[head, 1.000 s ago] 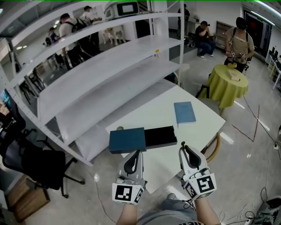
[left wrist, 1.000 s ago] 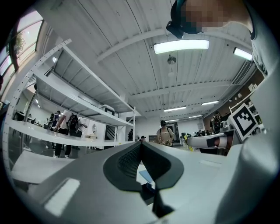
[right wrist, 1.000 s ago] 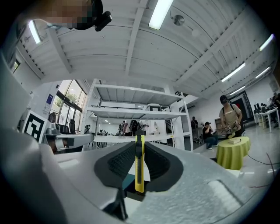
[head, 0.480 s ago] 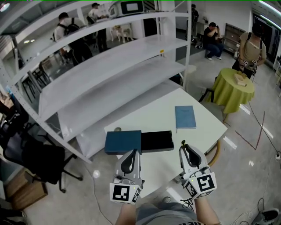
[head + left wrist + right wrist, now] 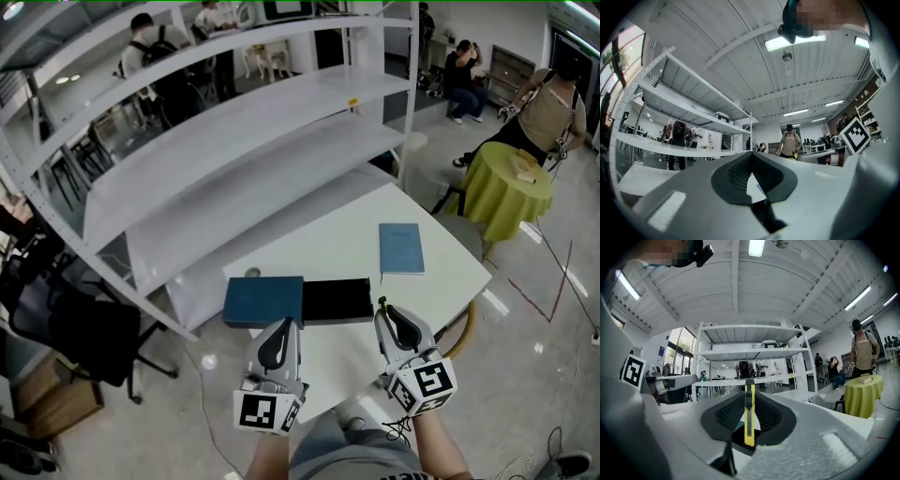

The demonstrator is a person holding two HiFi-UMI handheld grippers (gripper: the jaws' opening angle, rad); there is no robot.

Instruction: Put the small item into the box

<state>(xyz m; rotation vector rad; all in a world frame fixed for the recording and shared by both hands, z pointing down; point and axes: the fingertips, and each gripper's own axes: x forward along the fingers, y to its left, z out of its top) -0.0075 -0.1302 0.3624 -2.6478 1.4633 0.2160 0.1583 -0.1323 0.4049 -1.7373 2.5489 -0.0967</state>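
Note:
A dark blue box lid (image 5: 262, 301) lies on the white table (image 5: 337, 239) beside the open black box (image 5: 337, 300). My right gripper (image 5: 382, 306) hovers just short of the black box's near right corner, shut on a yellow utility knife (image 5: 749, 414) that stands upright between its jaws (image 5: 749, 397). The knife's tip (image 5: 381, 302) pokes out past the fingers. My left gripper (image 5: 286, 322) is over the table's near edge, just below the blue lid. It is shut (image 5: 751, 157) with nothing in it.
A blue notebook (image 5: 401, 248) lies at the table's right. A small round thing (image 5: 252, 274) sits at the left edge behind the lid. A white shelf rack (image 5: 234, 159) stands beyond the table, a green-clothed round table (image 5: 502, 192) at right, a black office chair (image 5: 75, 337) at left. People stand in the background.
Both grippers have edged forward towards the box, the right one a little to the left with the knife still held. The box, lid and notebook have not moved.

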